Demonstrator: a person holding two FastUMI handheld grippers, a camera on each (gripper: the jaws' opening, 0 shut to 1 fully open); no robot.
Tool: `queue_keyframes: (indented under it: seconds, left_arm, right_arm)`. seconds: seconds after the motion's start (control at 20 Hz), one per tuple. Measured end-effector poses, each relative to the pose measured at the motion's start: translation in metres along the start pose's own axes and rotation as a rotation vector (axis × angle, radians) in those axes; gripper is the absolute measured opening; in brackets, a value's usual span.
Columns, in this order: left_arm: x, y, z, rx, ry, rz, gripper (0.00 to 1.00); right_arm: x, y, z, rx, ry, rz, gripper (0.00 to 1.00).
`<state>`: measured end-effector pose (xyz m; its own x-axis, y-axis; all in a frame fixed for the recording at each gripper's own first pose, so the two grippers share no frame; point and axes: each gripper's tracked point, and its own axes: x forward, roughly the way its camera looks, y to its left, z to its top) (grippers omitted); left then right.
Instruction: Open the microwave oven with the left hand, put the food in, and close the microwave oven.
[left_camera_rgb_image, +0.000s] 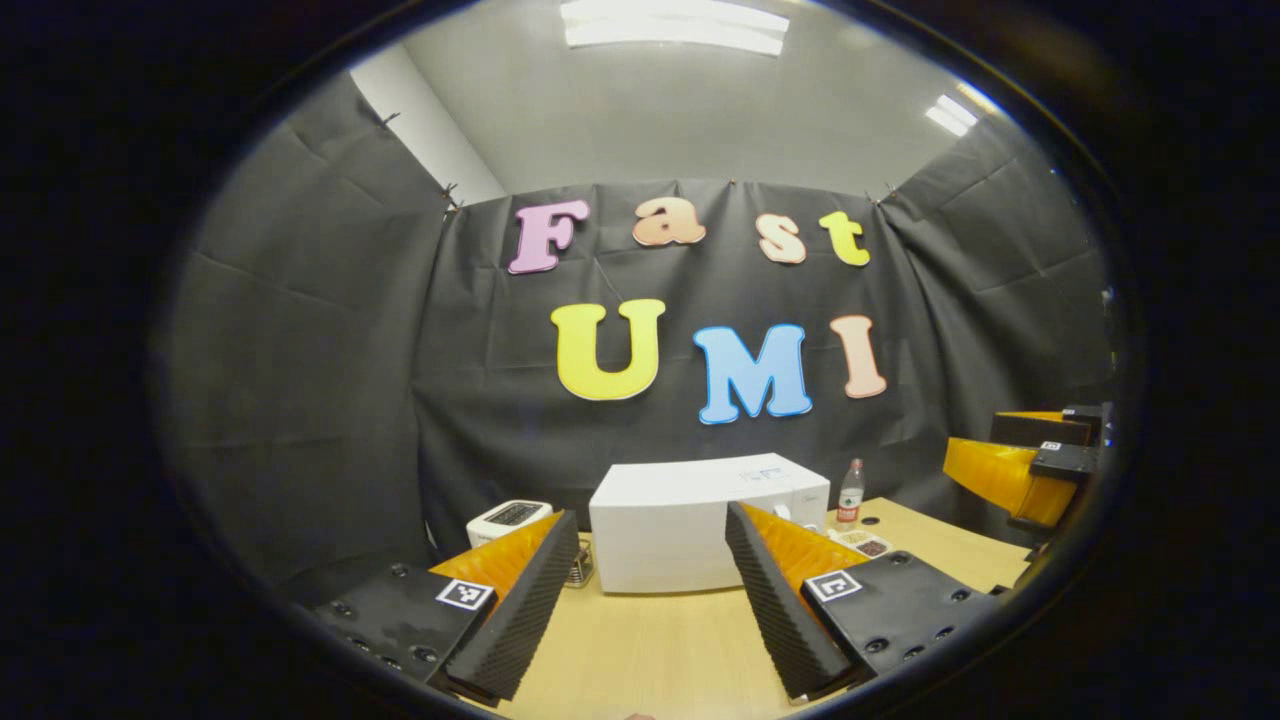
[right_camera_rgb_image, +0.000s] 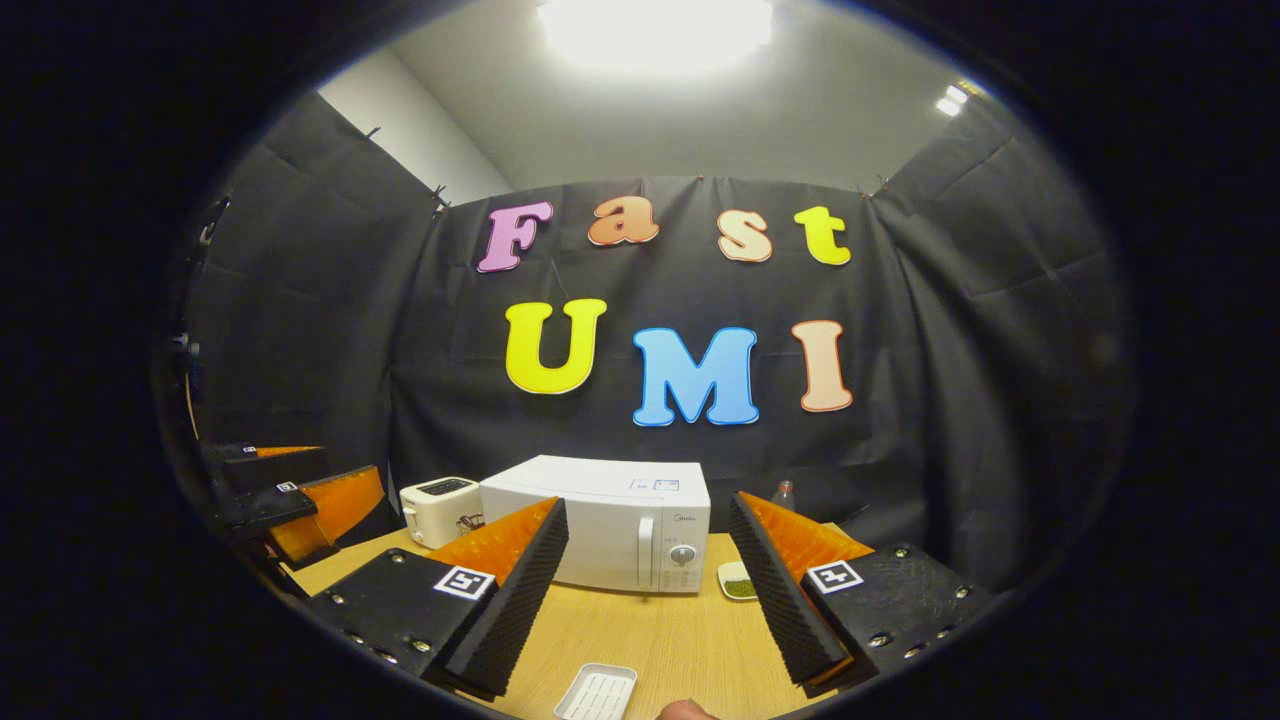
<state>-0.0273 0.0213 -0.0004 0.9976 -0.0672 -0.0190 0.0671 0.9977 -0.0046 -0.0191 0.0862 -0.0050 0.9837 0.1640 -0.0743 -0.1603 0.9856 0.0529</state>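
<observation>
Here both the left hand-held gripper (left_camera_rgb_image: 640, 590) and the right hand-held gripper (right_camera_rgb_image: 648, 585) gape wide and empty before the closed microwave oven (right_camera_rgb_image: 610, 522), which stands on the counter (right_camera_rgb_image: 660, 635) beside a toaster (right_camera_rgb_image: 438, 508).

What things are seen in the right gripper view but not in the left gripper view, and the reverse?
Right gripper view alone: a white ridged tray near the table's front edge, and the microwave's dial. Left gripper view alone: a compartment dish of food right of the microwave. Both share the closed microwave, the toaster, the bottle and the wooden table.
</observation>
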Motion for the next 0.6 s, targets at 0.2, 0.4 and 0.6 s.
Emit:
queue_keyframes:
  seconds: [0.2,0.4,0.6]
  left_arm:
    - [-0.002,0.003,0.001,0.003,-0.006,-0.008,0.97]
    - [-0.004,0.008,0.001,-0.005,-0.01,-0.011,0.97]
    - [-0.005,0.011,-0.001,-0.003,-0.006,-0.01,1.0]
  right_arm:
    - [-0.001,0.004,0.001,-0.003,-0.003,-0.007,0.98]
    - [-0.005,0.007,0.001,-0.005,-0.005,-0.016,0.98]
    - [-0.009,0.007,0.001,-0.006,-0.006,-0.027,0.98]
